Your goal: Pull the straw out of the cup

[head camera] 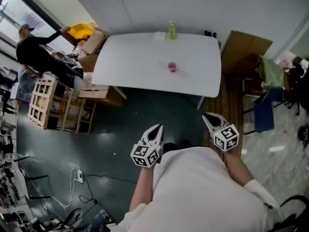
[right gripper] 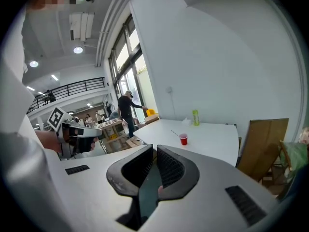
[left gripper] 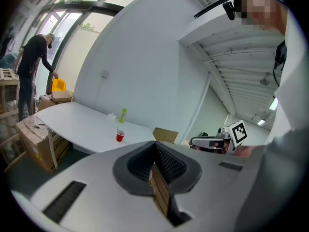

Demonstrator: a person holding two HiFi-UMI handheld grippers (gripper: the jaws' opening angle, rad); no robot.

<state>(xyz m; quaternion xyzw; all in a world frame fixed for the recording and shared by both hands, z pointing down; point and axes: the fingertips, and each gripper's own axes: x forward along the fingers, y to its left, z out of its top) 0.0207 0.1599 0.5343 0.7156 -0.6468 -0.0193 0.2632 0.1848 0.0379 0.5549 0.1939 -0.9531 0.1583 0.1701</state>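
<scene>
The left gripper [head camera: 155, 132] and right gripper [head camera: 211, 120] are hanging side by side over the dark floor [head camera: 120, 124], each with its jaws pressed together on nothing. They are well apart from the one white table [head camera: 130, 66]. There one red cup [head camera: 172, 66] is standing well in from every edge with one straw [right gripper: 175, 132] leaning out of it, and one green bottle [head camera: 171, 31] is sitting at the far edge. Bare floor is lying open up to the table's near edge.

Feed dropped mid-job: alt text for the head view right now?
A red cup stands near the middle of a white table, a green bottle at its far edge. The left gripper and right gripper are held low by the person's torso, well short of the table. A person in black bends over boxes at left.
</scene>
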